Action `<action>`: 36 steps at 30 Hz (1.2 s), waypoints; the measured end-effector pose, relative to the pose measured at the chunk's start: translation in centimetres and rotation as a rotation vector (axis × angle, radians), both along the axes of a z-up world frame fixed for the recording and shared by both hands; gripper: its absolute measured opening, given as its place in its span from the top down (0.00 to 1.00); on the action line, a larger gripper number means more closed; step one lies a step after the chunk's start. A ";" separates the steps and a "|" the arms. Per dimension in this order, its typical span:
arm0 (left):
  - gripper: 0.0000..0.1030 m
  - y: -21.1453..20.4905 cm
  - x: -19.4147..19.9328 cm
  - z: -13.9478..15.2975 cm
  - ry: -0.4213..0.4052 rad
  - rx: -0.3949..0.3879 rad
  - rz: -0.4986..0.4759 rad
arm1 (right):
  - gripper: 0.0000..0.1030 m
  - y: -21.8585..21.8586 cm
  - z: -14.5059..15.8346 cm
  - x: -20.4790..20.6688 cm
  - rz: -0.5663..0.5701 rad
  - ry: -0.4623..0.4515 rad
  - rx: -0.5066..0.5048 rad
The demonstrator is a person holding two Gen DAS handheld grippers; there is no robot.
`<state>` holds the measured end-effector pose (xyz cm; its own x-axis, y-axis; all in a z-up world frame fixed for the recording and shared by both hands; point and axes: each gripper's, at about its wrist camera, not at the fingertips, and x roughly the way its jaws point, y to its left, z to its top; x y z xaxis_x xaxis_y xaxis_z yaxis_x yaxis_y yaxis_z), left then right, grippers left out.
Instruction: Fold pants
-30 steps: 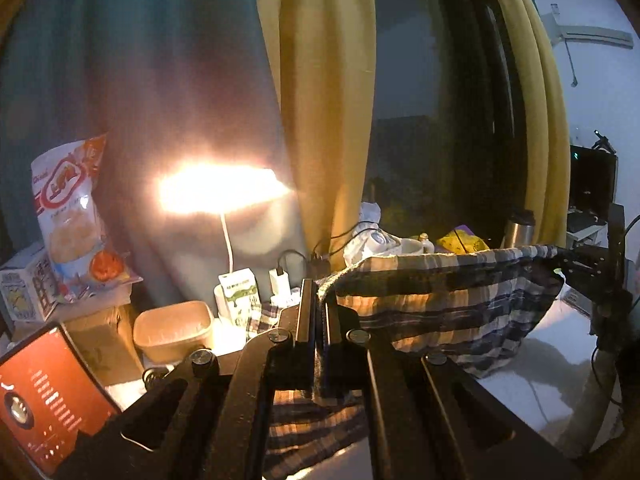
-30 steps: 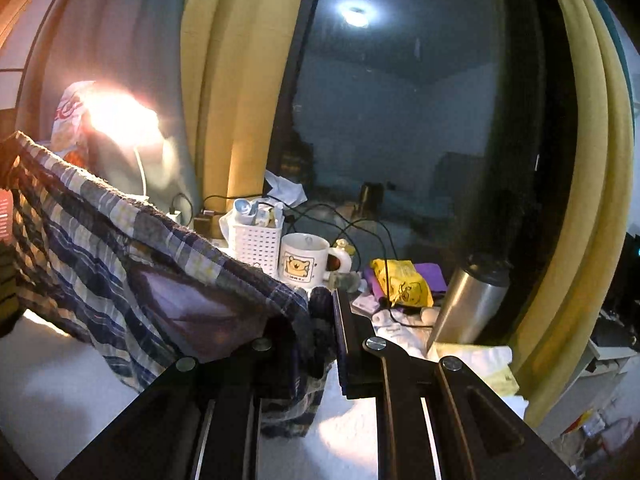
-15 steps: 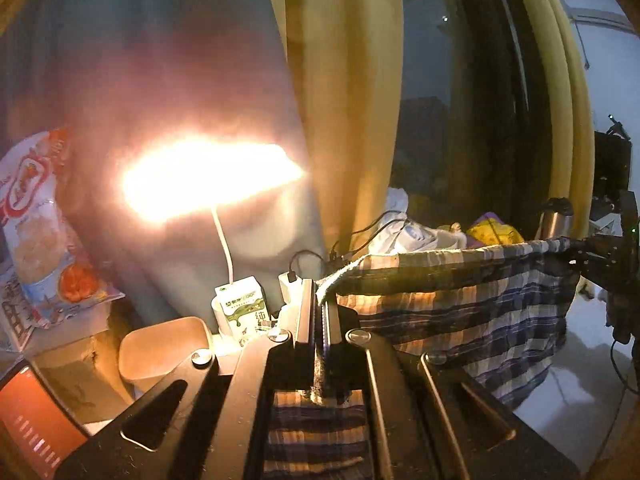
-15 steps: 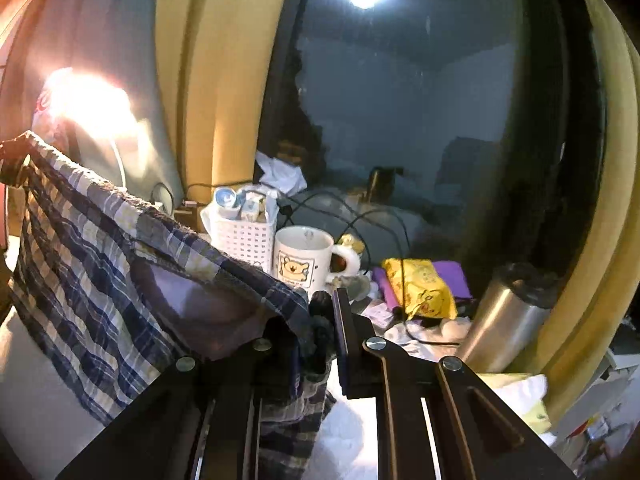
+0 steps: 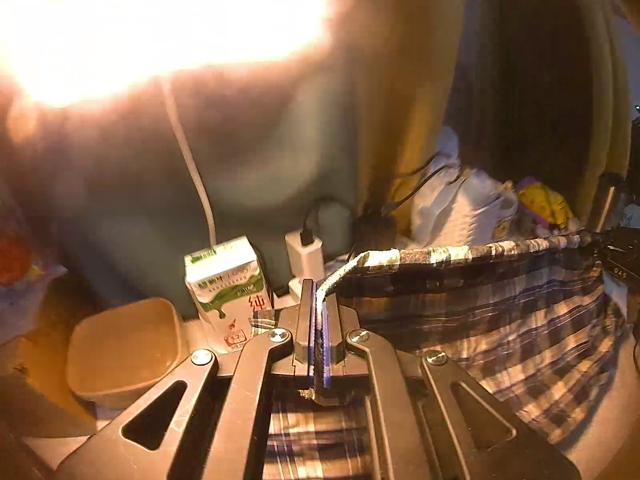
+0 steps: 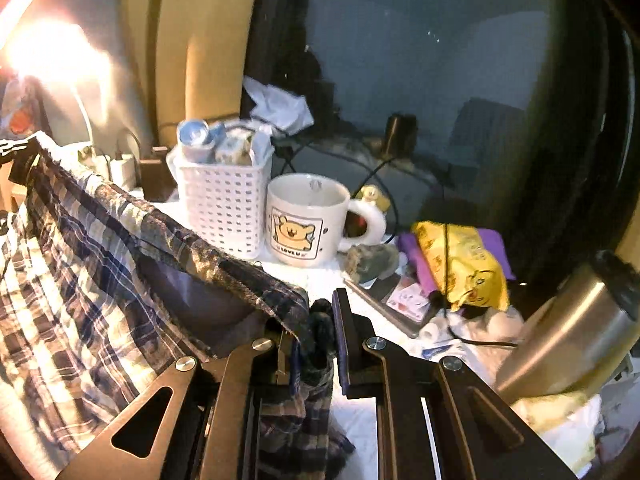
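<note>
A: Where were the blue-and-white plaid cotton pants (image 5: 500,320) at that moment?

B: Stretched in the air between the two tools. The waistband ran taut from the black left gripper (image 5: 316,300) across to the black right gripper (image 6: 320,316), and the rest of the cloth hung below it over the white tabletop (image 6: 316,276).

A: Were the tongs clenched?

B: Both were. The left one's jaws were pressed together on one end of the waistband, with only the thin edge of fabric between them. The right one's jaws stood a little apart, clamped on a thicker bunch of the other end.

A: What stood around the left one?

B: Just beyond it were a white-and-green milk carton (image 5: 226,284) and a white plug-in charger (image 5: 305,256). A beige rounded plastic tub (image 5: 124,348) sat to the carton's left. A glaring lamp (image 5: 160,20) washed out the top of that view.

A: And in the right wrist view?

B: A white perforated plastic basket (image 6: 222,204) full of small items stood beside a white ceramic mug with a yellow bear picture (image 6: 306,220). To their right lay a yellow snack packet (image 6: 464,264) on something purple, and a tilted stainless steel flask (image 6: 568,328) near the edge. Yellow curtains (image 6: 200,40) hung beside a dark window (image 6: 420,60) behind them.
</note>
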<state>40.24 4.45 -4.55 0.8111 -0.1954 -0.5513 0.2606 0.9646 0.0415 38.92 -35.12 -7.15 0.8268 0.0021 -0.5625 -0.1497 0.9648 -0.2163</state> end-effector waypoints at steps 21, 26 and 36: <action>0.40 6.6 -3.5 -3.7 0.214 -0.081 0.179 | 0.28 -0.1 -1.9 3.3 -0.081 0.075 0.002; 0.26 7.6 -6.3 -6.5 0.309 -0.143 0.205 | 0.28 -1.7 -1.0 0.5 -0.119 0.074 0.070; 0.24 6.8 -10.6 -8.3 0.351 -0.198 0.215 | 0.28 -5.1 -2.4 -6.2 -0.212 0.123 0.155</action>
